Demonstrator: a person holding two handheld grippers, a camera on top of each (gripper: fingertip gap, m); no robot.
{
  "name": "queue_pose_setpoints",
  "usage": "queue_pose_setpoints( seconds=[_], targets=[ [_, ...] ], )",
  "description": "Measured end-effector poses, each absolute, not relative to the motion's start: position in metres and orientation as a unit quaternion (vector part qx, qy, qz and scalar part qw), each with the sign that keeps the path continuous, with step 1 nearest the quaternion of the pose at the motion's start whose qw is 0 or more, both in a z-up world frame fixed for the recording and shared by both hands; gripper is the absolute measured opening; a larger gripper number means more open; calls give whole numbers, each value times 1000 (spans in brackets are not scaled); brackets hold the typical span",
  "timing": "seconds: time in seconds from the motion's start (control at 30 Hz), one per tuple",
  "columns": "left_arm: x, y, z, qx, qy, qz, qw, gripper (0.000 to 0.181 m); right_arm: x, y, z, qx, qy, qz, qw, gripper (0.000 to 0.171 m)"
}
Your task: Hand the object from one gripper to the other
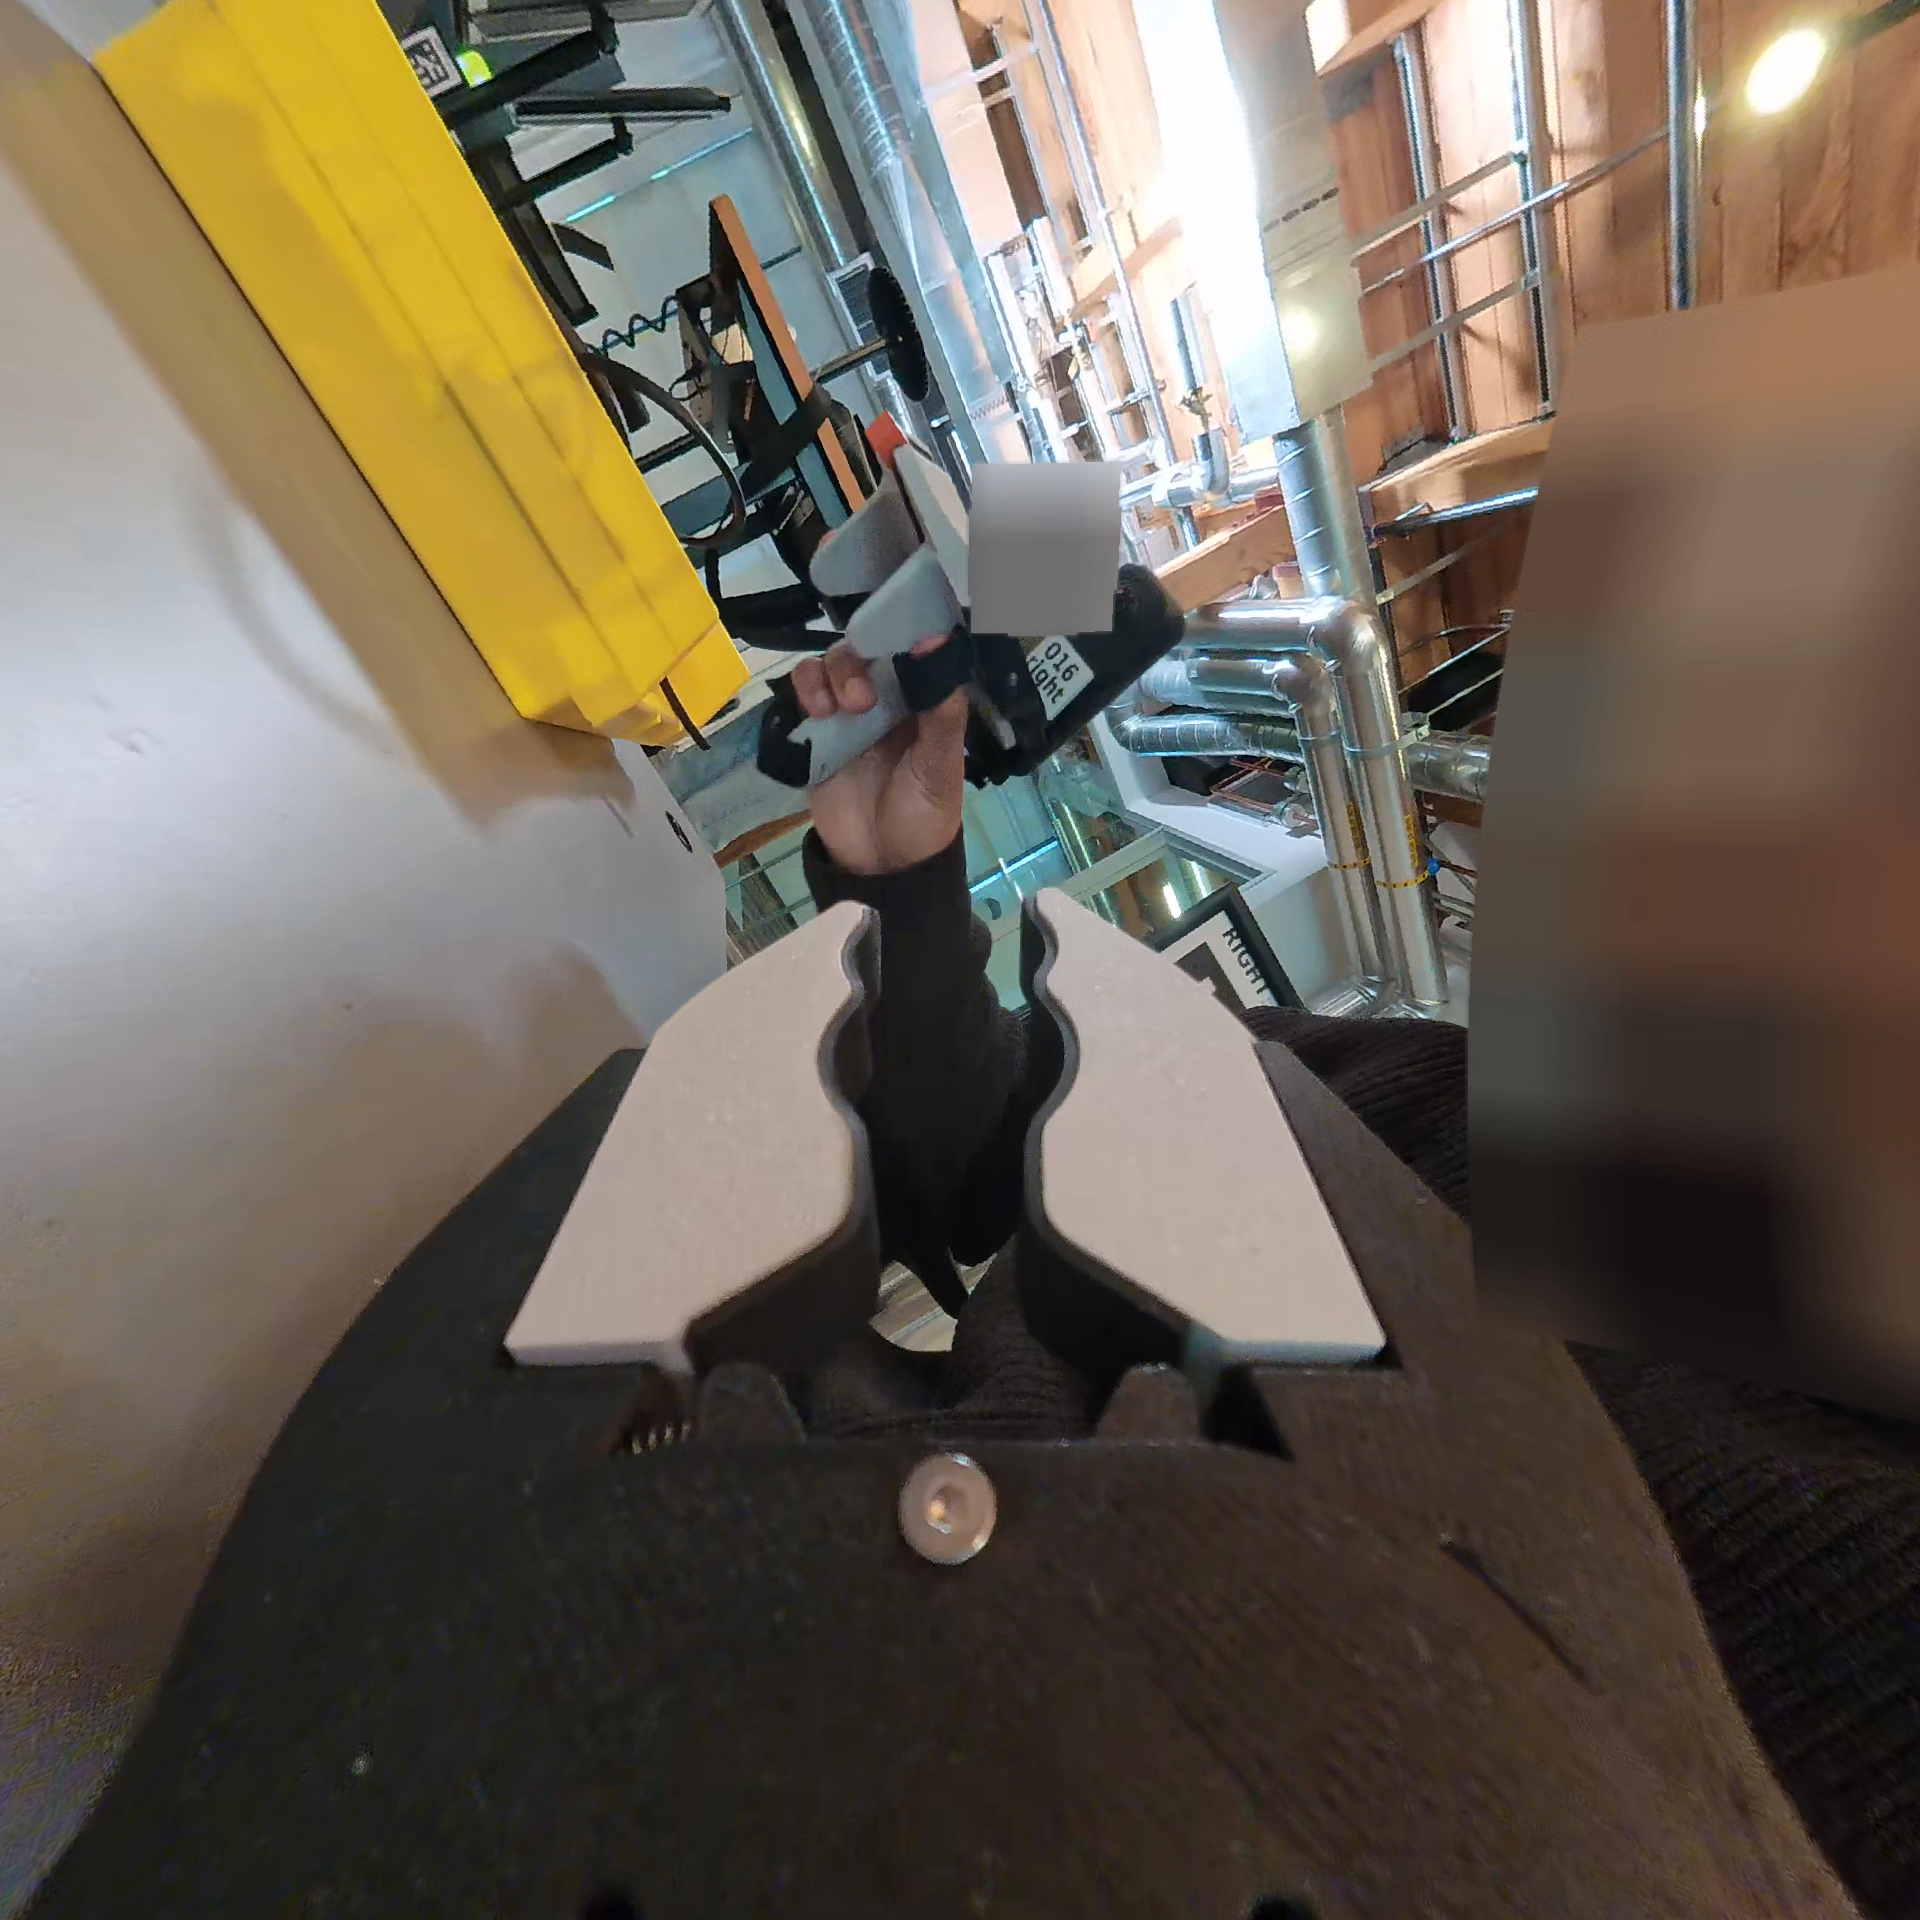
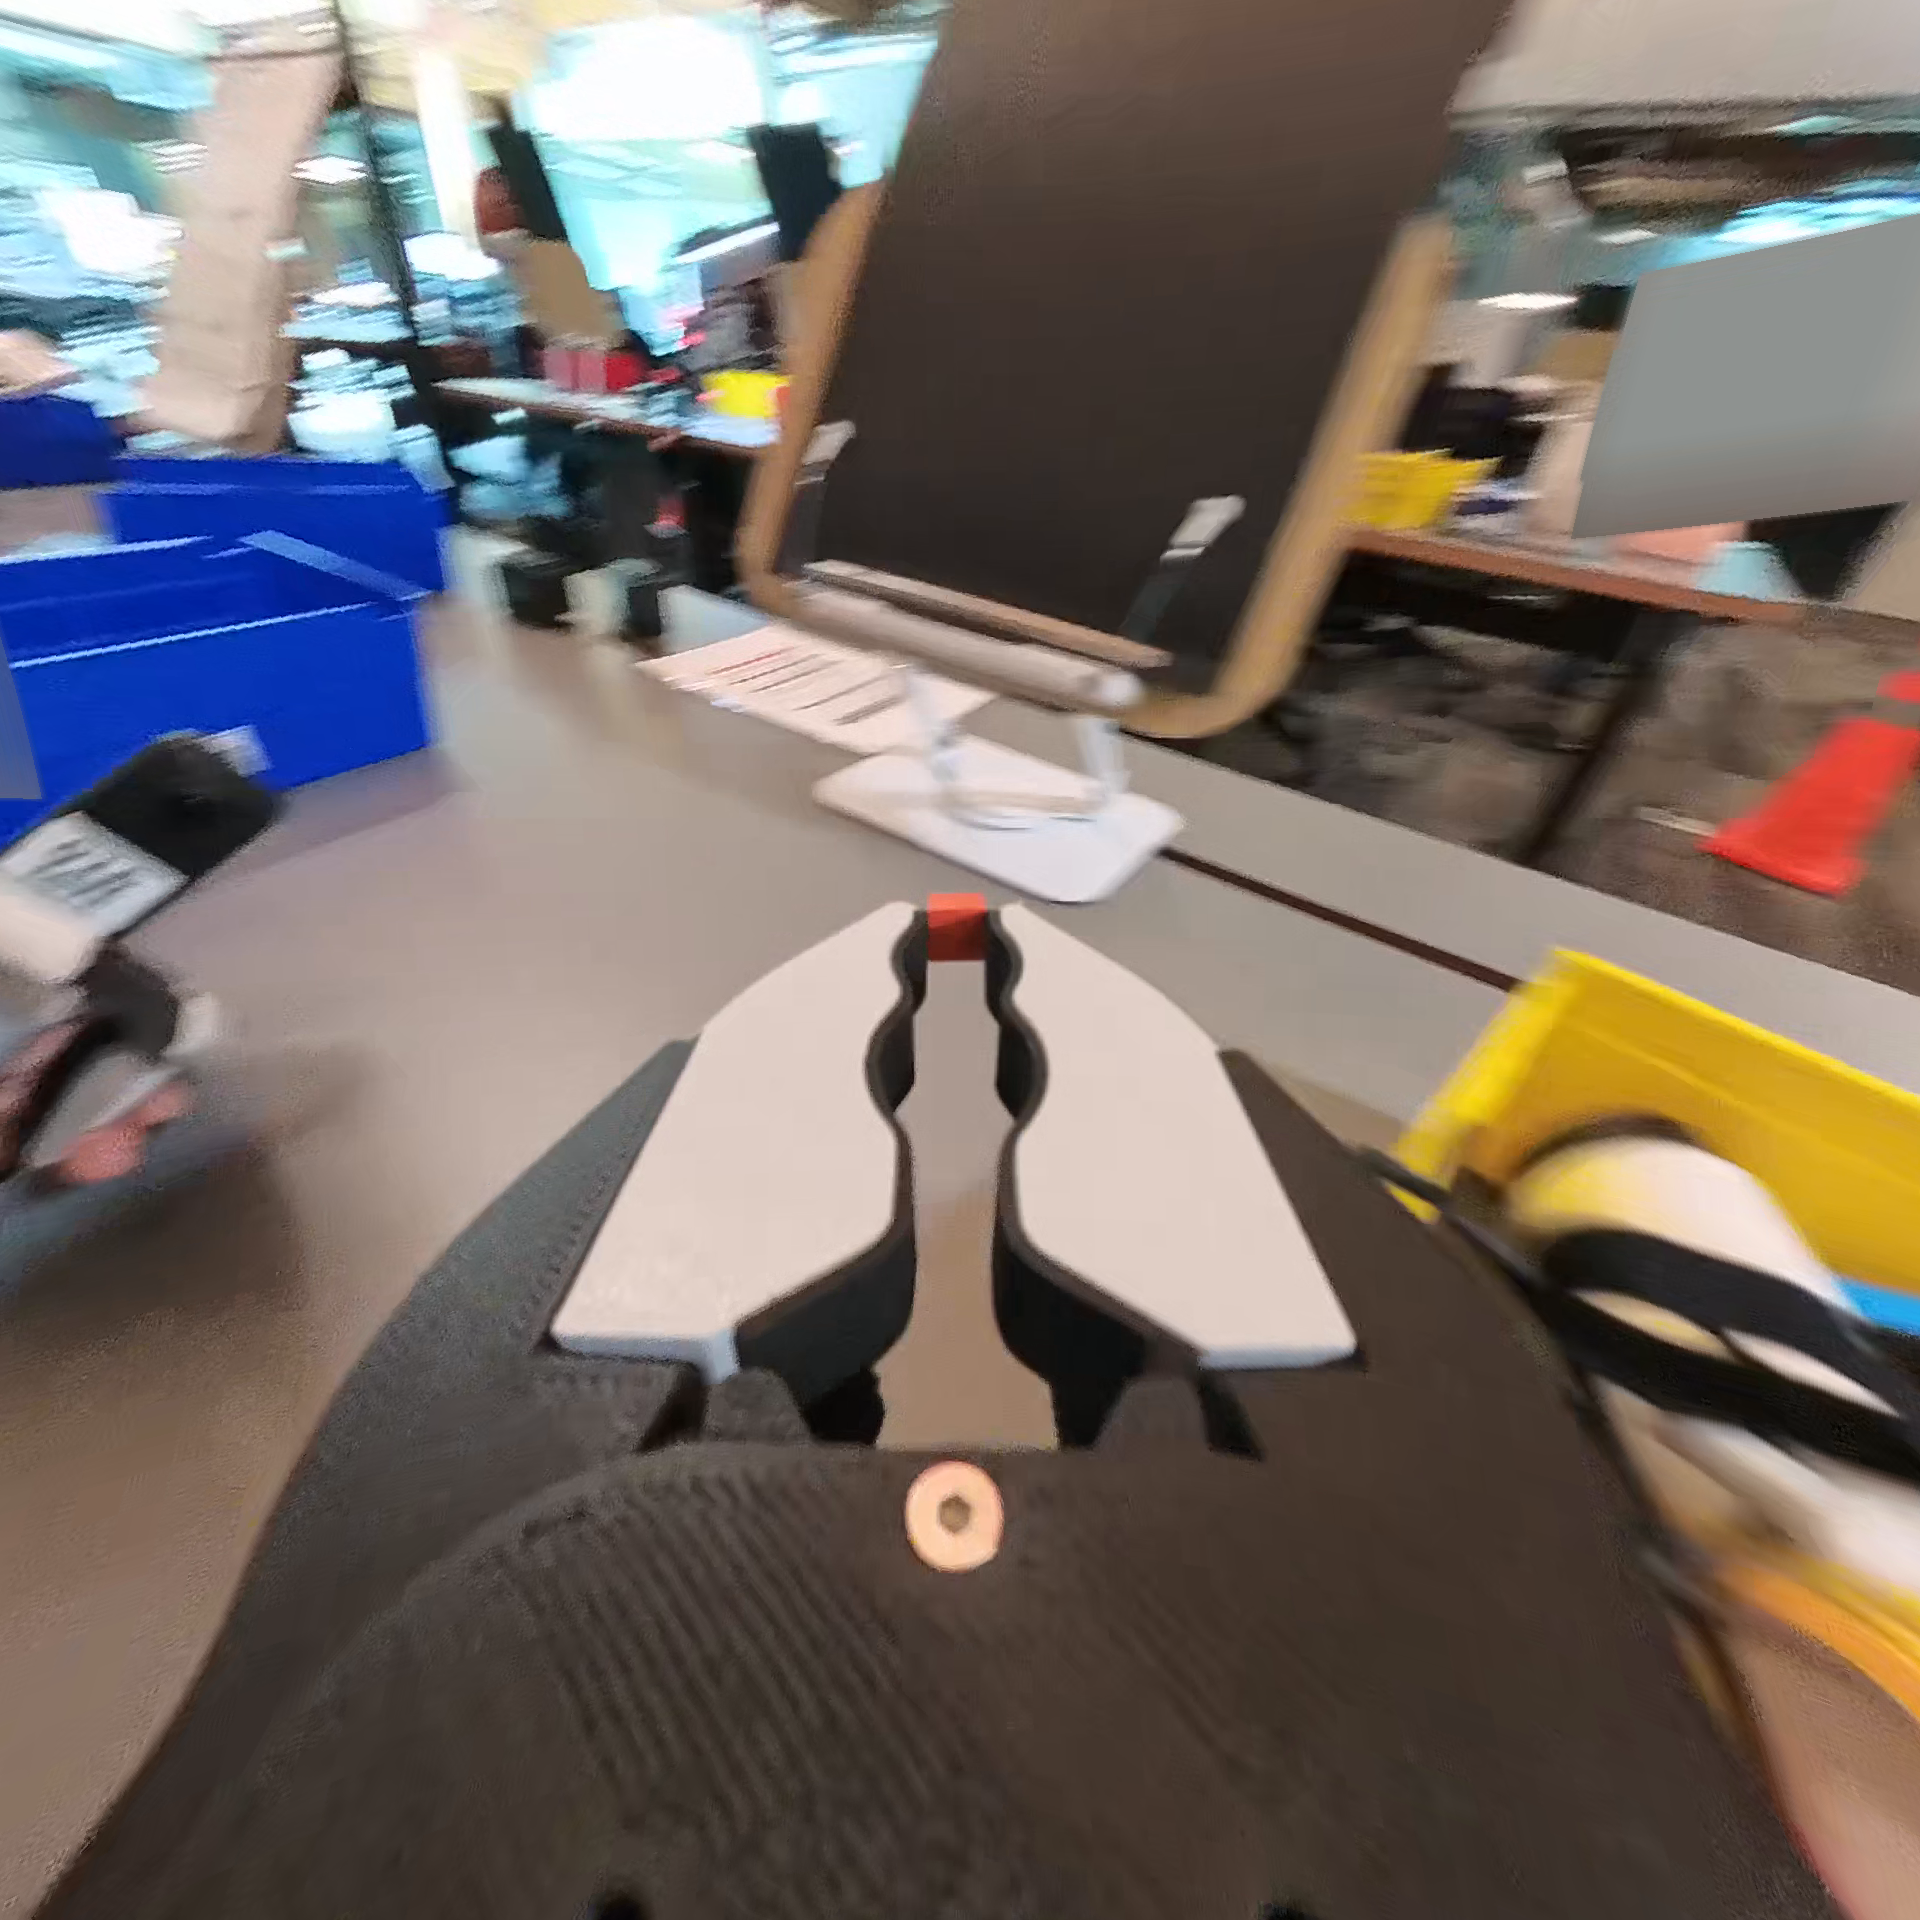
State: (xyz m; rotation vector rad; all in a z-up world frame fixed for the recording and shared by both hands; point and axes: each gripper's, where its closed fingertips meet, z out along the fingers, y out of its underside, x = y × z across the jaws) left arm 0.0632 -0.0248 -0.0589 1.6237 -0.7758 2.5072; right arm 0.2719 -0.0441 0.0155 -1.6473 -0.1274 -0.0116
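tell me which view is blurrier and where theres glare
Right wrist view: motion blur smears the surroundings, worst at the left edge and on the blue bins; the right gripper and its red cube stay fairly sharp. Left wrist view: mostly crisp, but a blown-out bright patch and a ceiling lamp glare at the top; wide-angle bending shows in both.

I'm over a grey tabletop [image 2: 499, 935] w/ a white stand [image 2: 997, 831] holding a wood-edged dark panel [image 2: 1101, 343]; blue bins [image 2: 208, 665] far left, yellow bin [image 2: 1704, 1091] at right. Beyond: blurry workbenches, an orange cone [image 2: 1829, 800] on dark floor. Other view: white wall [image 1: 208, 831], silver ducts [image 1: 1320, 665], timber ceiling, bright lamp [image 1: 1782, 68].
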Motion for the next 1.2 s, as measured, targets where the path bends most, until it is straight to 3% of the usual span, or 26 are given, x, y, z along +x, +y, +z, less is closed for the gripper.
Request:
queue_pose_setpoints(
  seconds=[0.13,0.3,0.4,0.53,0.9,1.2],
  targets=[
    [65,-22,-62,530,-249,810,24,23,362,-98,11,-737,48,-99,667,10],
    [68,-18,-67,537,-241,808,28,22,395,-131,-39,-782,111,-98,606,10],
    [69,-19,-69,539,-242,806,31,21,405,-129,-58,-808,124,-118,563,34],
    [68,-19,-69,539,-243,806,28,20,404,-128,-47,-792,106,-154,581,40],
    [66,-21,-68,540,-253,803,19,19,304,-90,1,-736,-10,-61,675,35],
    [68,-23,-70,565,-316,760,-55,19,224,-48,-61,-778,-134,-20,614,35]
  ],
)
